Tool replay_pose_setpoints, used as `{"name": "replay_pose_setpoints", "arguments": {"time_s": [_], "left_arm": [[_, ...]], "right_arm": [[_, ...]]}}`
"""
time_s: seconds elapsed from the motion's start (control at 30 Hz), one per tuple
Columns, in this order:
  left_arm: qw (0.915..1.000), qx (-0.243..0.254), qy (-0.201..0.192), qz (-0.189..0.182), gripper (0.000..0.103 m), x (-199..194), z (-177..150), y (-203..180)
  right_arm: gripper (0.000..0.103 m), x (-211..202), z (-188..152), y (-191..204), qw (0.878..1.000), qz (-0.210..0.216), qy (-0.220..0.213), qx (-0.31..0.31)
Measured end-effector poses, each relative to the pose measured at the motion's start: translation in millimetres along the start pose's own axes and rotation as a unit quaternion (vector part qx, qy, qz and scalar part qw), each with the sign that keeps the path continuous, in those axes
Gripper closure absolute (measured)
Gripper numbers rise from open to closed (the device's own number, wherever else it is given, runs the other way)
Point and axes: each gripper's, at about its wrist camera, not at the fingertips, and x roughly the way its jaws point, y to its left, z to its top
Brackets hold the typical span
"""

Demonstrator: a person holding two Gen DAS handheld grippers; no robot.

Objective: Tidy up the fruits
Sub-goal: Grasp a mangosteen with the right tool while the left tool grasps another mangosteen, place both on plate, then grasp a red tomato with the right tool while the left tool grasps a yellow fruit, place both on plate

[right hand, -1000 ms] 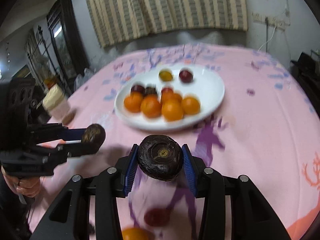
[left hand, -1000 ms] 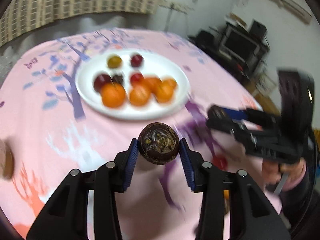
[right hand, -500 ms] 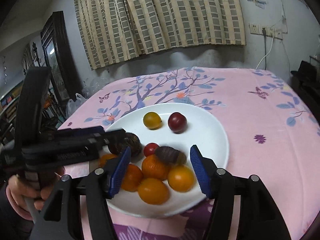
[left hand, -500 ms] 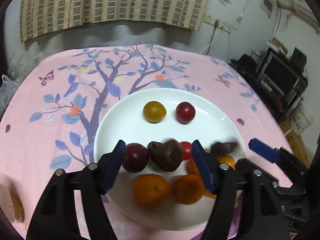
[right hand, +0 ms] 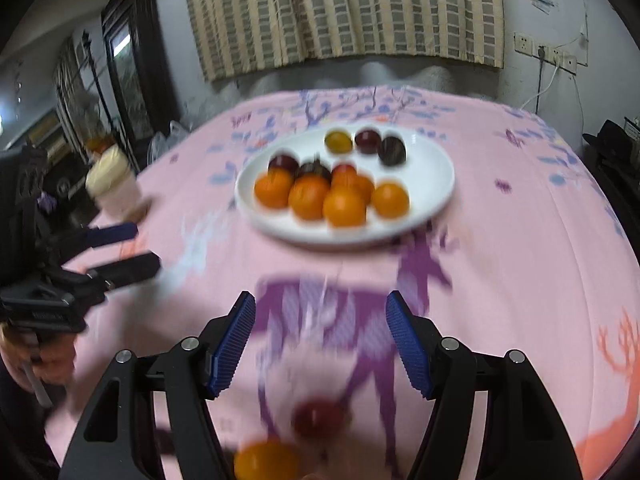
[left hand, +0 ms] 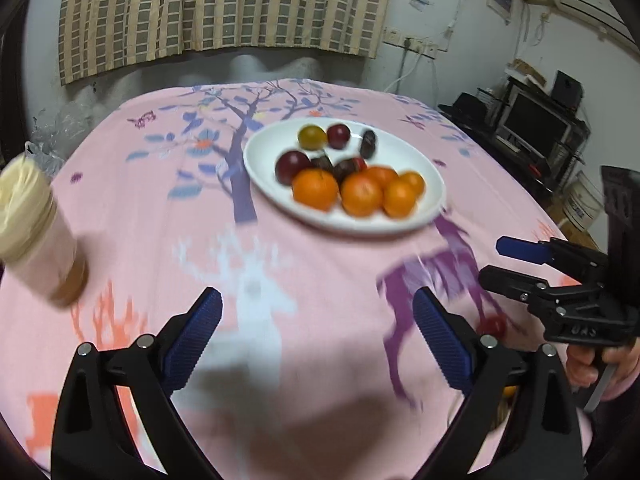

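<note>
Left gripper (left hand: 316, 324): mine, jaws spread wide, nothing between the blue pads, held above the pink tablecloth (left hand: 160, 208) near the table's near edge. It shows also in the right wrist view (right hand: 120, 248), at the left side.

Right gripper (right hand: 320, 336): mine, jaws likewise apart and empty, over the purple deer print. It shows in the left wrist view (left hand: 516, 260) at the right, with my hand (left hand: 600, 364) on its handle.

White plate (right hand: 436, 184): toward the middle of the table, well ahead of both grippers.

On the plate:
- oranges (right hand: 344, 208), a cluster along the near side, touching one another;
- dark purple fruits (right hand: 284, 162) just behind the oranges; exact count blurred;
- one yellow-green fruit (right hand: 338, 141) at the far side;
- one red-purple fruit (right hand: 367, 138) just beside it;
- one dark fruit (right hand: 392, 150) to the right of those two.

Off the plate, on the cloth near the table's near edge:
- one red fruit (right hand: 318, 416), below the right gripper;
- one orange fruit (right hand: 266, 460), just beside the red one, nearer the edge.

Jar (left hand: 36, 224): cream top, pale body, toward the table's left edge, well apart from the plate.
</note>
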Motion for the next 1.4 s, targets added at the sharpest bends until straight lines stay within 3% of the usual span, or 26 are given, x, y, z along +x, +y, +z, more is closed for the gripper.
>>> {"name": "replay_pose_setpoints", "arguments": {"time_s": [0.1,0.33,0.43,0.5,0.6,0.7,0.73,0.83,1.23,1.4], "left_arm": [[1.0,-0.003,0.0,-0.002,0.009,-11,-17,-1],[0.9998,-0.005,-0.017,0.005,0.009,-26,-30,2],[0.9999,-0.006,-0.007,-0.01,0.009,-29,-34,6],[0.9984,0.006,0.009,-0.056,0.009,-34,-38,7],[0.992,0.062,0.029,-0.107,0.011,-42,-50,-3],[0.982,0.122,0.05,-0.135,0.026,-44,-66,-19],[0.979,0.139,0.056,-0.138,0.035,-44,-72,-24],[0.9726,0.172,0.072,-0.138,0.051,-42,-84,-35],[0.9652,0.2,0.096,-0.139,0.052,-39,-98,-42],[0.9623,0.208,0.116,-0.131,0.069,-31,-102,-47]], "right_arm": [[0.036,3,-21,-1,0.999,-0.009,0.037,0.012],[0.044,4,-33,0,0.998,-0.003,0.055,0.011],[0.063,13,-38,-2,0.996,0.004,0.083,0.021],[0.073,15,-38,-2,0.996,0.003,0.084,0.022],[0.073,14,-38,-2,0.996,0.013,0.083,0.023],[0.073,13,-37,-6,0.996,0.026,0.079,0.037],[0.073,13,-36,-7,0.996,0.026,0.079,0.04],[0.073,12,-36,-8,0.996,0.021,0.078,0.043],[0.073,13,-36,-10,0.996,0.02,0.079,0.045],[0.073,11,-35,-10,0.996,0.02,0.075,0.045]]}}
